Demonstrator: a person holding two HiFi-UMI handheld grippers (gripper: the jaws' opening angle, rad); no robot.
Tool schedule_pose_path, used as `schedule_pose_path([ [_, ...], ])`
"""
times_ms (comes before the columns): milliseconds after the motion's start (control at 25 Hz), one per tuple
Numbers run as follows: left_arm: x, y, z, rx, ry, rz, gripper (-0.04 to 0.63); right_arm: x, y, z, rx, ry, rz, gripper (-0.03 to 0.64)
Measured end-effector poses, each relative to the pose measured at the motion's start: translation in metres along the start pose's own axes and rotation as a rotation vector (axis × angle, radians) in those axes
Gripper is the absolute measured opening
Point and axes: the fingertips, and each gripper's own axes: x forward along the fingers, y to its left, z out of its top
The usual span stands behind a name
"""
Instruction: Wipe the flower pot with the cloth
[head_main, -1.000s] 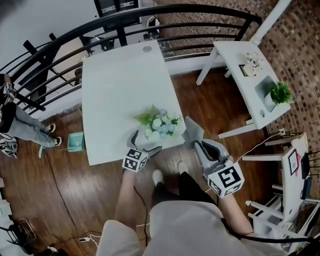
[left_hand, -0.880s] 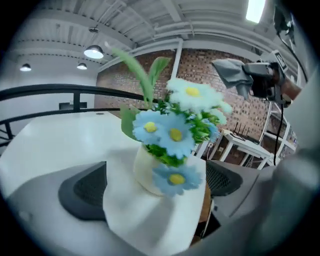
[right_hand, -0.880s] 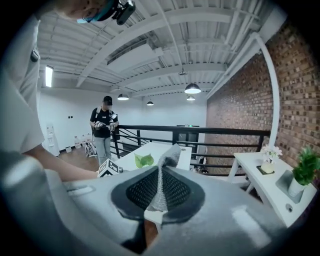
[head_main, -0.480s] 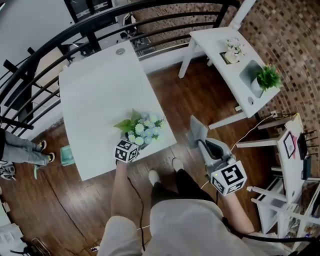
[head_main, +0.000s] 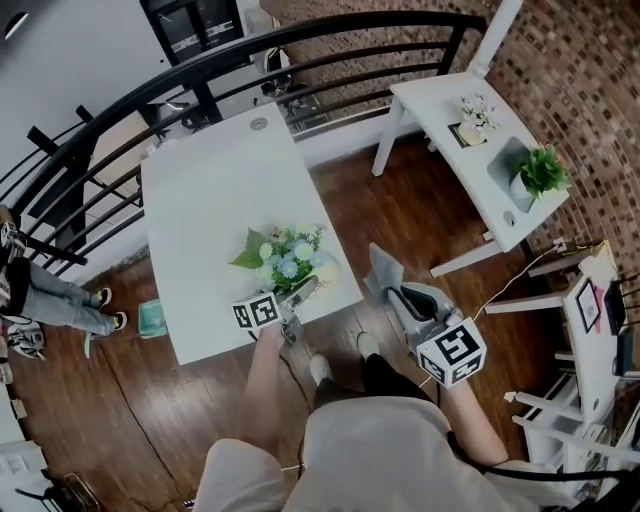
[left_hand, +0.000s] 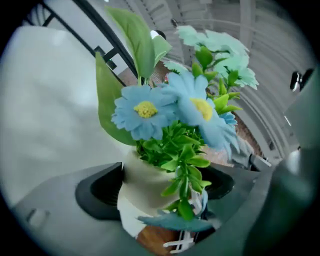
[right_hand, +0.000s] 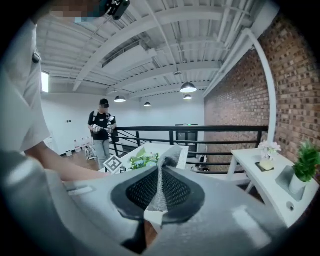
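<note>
The white desk (head_main: 210, 200) edge is close. My left hand-held gripper (head_main: 305, 290) is closing round the flower pot (left_hand: 142, 187), and a bump could tip it off. My right hand-held gripper (head_main: 398, 292) pinches the cloth (right_hand: 159, 187).

Left claw (left_hand: 161, 199) jaws closing with cream flower pot (left_hand: 142, 186) between them. Left pad (left_hand: 100, 192) touches pot, right-side contact hidden by leaves (left_hand: 182, 165). Blue flowers (left_hand: 192, 107) fill centre, white desk (left_hand: 45, 110) at left.
</note>
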Motion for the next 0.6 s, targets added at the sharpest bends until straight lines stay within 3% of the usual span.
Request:
schedule_pose_path([
  [120, -0.006, -0.045, -0.002, -0.133, -0.07, -0.092, 0.486, 0.012, 0.031, -0.015, -0.04, 0.067, 0.214, 0.005],
  [240, -0.016, -0.092, 0.002, -0.156, -0.114, -0.154, 0.486, 0.021, 0.06, -0.023, -0.132, 0.129, 0.381, 0.006],
  [360, -0.026, -0.131, 0.004, -0.132, -0.132, -0.197, 0.486, 0.027, 0.075, -0.014, -0.279, 0.133, 0.428, 0.006],
  [440, -0.033, -0.143, 0.005, -0.062, -0.127, -0.197, 0.486, 0.031, 0.077, -0.004, -0.348, 0.115, 0.427, 0.006],
  [520, -0.039, -0.149, 0.001, 0.033, -0.106, -0.185, 0.486, 0.033, 0.073, 0.004, -0.373, 0.089, 0.41, 0.006],
  [600, -0.044, -0.157, -0.006, 0.079, -0.082, -0.196, 0.486, 0.033, 0.064, 0.011, -0.353, 0.057, 0.398, 0.006],
])
